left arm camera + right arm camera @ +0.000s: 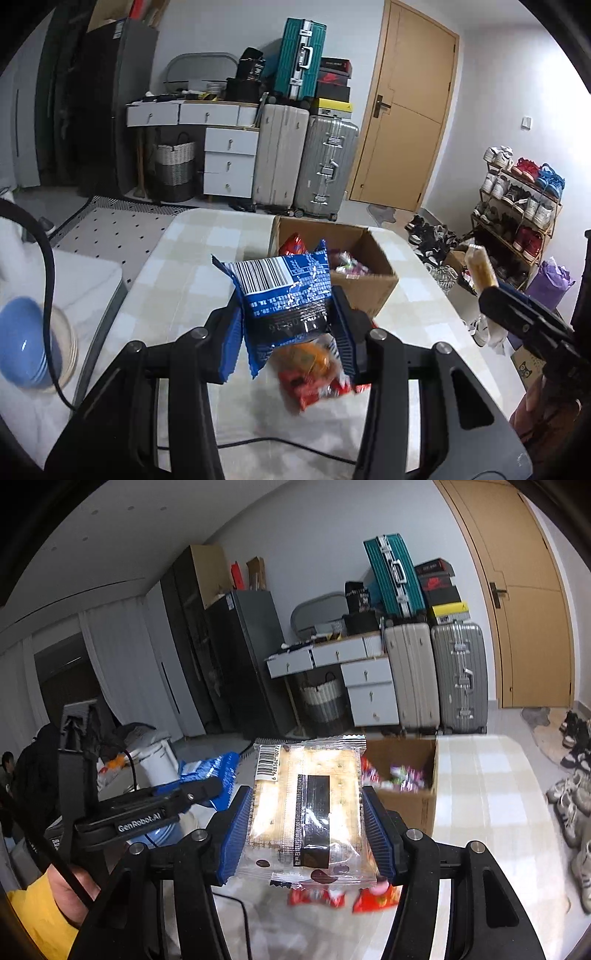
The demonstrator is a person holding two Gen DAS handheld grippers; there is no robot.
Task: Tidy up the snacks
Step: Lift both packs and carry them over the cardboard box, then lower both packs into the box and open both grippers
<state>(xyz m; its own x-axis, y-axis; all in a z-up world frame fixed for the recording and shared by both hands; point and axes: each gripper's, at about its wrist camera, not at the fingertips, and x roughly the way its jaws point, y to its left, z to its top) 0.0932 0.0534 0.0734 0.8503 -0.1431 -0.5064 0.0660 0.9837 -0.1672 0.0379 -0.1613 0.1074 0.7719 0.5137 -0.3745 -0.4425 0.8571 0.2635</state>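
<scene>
Your left claw point(286, 325) squeezes a blue snack bag point(284, 291) and your right claw point(306, 823) squeezes a clear cracker pack point(306, 808), both held up over the bench point(184, 266) near the snack box point(365, 284).

You are facing suitcases point(306, 162) at twelve o'clock, a door point(406, 107) at one, a shoe rack point(517, 210) at three, bowls point(33, 347) at nine.

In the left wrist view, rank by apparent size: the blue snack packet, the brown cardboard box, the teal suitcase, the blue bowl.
1. Blue snack packet, held close to the camera, so inflated.
2. Brown cardboard box.
3. Teal suitcase and blue bowl look alike in size; the suitcase is far off, the bowl near and blurred, so unranked.
</scene>
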